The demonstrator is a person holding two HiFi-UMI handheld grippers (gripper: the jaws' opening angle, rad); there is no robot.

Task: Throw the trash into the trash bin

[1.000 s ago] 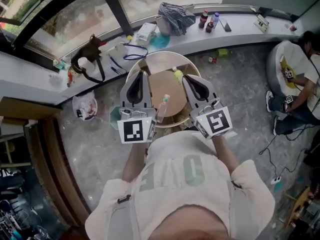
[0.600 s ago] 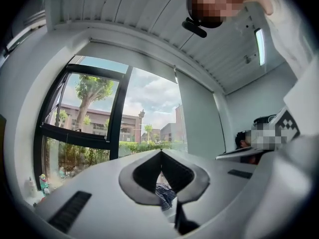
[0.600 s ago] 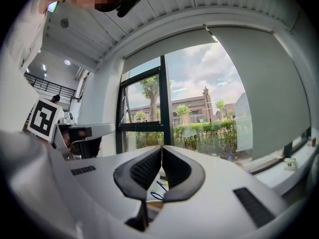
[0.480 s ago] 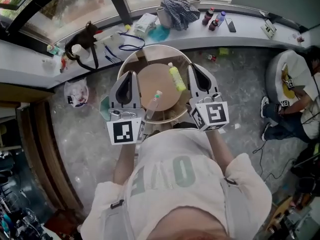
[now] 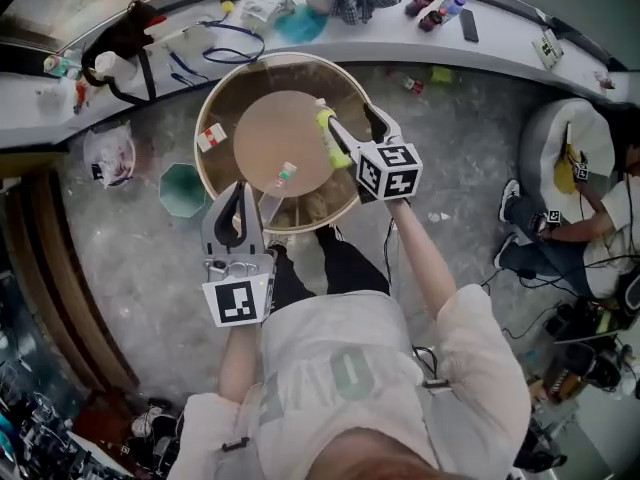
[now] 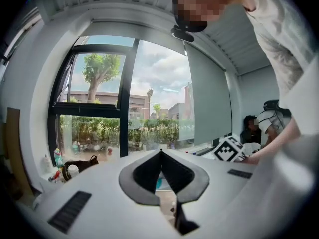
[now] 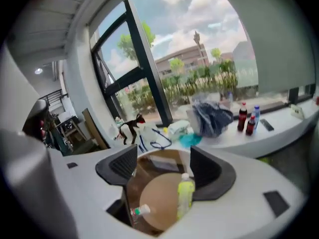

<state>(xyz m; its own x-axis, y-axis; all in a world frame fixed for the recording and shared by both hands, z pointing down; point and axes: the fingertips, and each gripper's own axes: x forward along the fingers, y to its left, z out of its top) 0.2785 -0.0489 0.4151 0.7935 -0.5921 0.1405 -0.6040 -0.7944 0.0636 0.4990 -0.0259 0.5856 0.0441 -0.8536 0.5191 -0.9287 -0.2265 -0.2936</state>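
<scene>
The only lettering that can be made out is the large pale green print on the person's shirt [image 5: 345, 376], seen upside down and reading roughly "OVE", while the labels on the bottles [image 5: 432, 6] are too small to read.

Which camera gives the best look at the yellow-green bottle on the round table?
The right gripper view: the yellow-green bottle shows whole, framed between jaws that have just been opening, nothing gripped. The head view shows it small, beside the right gripper. The left gripper view misses it.
</scene>
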